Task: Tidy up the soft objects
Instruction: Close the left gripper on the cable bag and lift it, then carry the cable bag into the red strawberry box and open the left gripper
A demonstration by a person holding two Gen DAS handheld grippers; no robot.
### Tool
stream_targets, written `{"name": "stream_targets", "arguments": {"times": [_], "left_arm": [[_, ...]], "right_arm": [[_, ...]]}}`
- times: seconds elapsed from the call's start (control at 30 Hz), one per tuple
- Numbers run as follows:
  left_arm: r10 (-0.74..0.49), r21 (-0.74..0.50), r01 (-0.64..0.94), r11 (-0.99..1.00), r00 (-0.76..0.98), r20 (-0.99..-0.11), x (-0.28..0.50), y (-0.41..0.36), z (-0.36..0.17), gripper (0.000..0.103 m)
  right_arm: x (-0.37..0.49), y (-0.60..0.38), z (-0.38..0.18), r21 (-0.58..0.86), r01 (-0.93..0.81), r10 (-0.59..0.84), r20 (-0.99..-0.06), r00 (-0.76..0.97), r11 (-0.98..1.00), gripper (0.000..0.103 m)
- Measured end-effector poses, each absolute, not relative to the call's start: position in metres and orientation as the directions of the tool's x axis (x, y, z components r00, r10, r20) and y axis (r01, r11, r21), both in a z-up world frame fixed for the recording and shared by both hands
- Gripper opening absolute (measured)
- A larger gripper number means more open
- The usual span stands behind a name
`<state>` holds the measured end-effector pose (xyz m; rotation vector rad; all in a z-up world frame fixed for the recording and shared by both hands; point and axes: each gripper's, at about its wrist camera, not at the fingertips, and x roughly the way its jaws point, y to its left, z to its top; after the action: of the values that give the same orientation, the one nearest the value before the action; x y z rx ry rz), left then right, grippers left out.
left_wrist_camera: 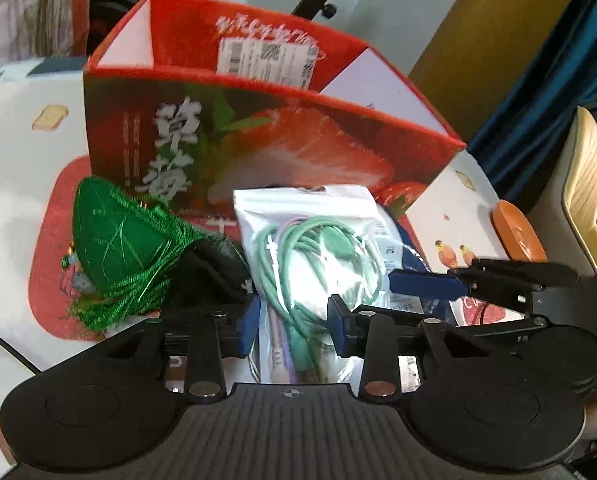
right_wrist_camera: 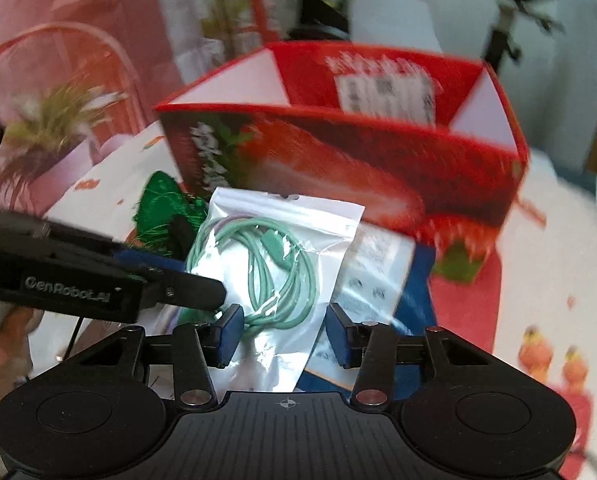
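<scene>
Left wrist view: the left gripper (left_wrist_camera: 294, 330) points down at a clear zip pouch of green cable (left_wrist_camera: 314, 248) lying on the worktop (left_wrist_camera: 14, 168), which carries a printed cloth. The jaws stand partly spread on either side of the pouch's lower end; whether the blue pads (left_wrist_camera: 249, 326) press on the plastic cannot be told. Just left of the pouch lies a green tasselled sachet (left_wrist_camera: 118, 248), with a dark soft item (left_wrist_camera: 218, 264) between the two. Behind them stands an open red strawberry carton (left_wrist_camera: 258, 120), upright, a shipping label (left_wrist_camera: 266, 60) on its inner back wall. The right gripper (left_wrist_camera: 430, 284) comes in from the right, one blue fingertip beside the pouch's right edge, over a blue-and-white packet (left_wrist_camera: 408, 248).

Right wrist view: blurred. The right gripper (right_wrist_camera: 284, 330) has the same pouch (right_wrist_camera: 274, 264) between its jaws, which stand partly spread at the pouch's lower part; contact between pads (right_wrist_camera: 231, 330) and plastic cannot be confirmed. The blue-and-white packet (right_wrist_camera: 382, 276) lies under the pouch's right side. The left gripper (right_wrist_camera: 202, 292) crosses from the left, its tip touching or just beside the pouch's left edge. The green sachet (right_wrist_camera: 160, 204) shows behind it. The red carton (right_wrist_camera: 338, 168) stands behind the pouch. A potted plant (right_wrist_camera: 54, 132) stands at far left.
</scene>
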<state>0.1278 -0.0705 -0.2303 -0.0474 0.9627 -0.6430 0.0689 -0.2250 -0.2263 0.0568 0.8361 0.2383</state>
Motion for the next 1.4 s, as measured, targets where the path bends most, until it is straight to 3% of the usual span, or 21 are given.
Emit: {"name": "stream_targets", "arguments": {"times": [0.3, 0.43, 0.6, 0.87, 1.2, 1.4], "left_arm": [[-0.538, -0.280, 0.516, 0.810, 0.461, -0.706, 0.116, -0.064, -0.197, 0.038], [-0.537, -0.263, 0.505, 0.822, 0.534, -0.653, 0.114, -0.064, -0.175, 0.031], [-0.557, -0.220, 0.541, 0.812, 0.603, -0.571, 0.121, -0.071, -0.146, 0.030], [-0.609, -0.250, 0.578, 0.777, 0.590, -0.530, 0.173, -0.084, -0.121, 0.030], [-0.644, -0.300, 0.588, 0.751, 0.553, -0.529, 0.237, -0.115, -0.133, 0.030], [-0.626, -0.292, 0.590, 0.753, 0.503, -0.596, 0.266, -0.141, -0.153, 0.031]], "right_arm": [[0.061, -0.234, -0.194, 0.150, -0.174, 0.230, -0.644, 0.730, 0.973, 0.014], [0.063, -0.245, -0.174, 0.157, -0.155, 0.219, -0.596, 0.772, 0.975, 0.006], [0.079, -0.258, -0.143, 0.171, -0.144, 0.214, -0.525, 0.824, 0.975, 0.005], [0.118, -0.278, -0.111, 0.130, -0.143, 0.188, -0.459, 0.869, 0.981, 0.005], [0.175, -0.312, -0.127, 0.137, -0.064, 0.123, -0.485, 0.866, 0.989, 0.006], [0.197, -0.330, -0.152, 0.149, -0.030, 0.107, -0.539, 0.835, 0.988, 0.007]]}}
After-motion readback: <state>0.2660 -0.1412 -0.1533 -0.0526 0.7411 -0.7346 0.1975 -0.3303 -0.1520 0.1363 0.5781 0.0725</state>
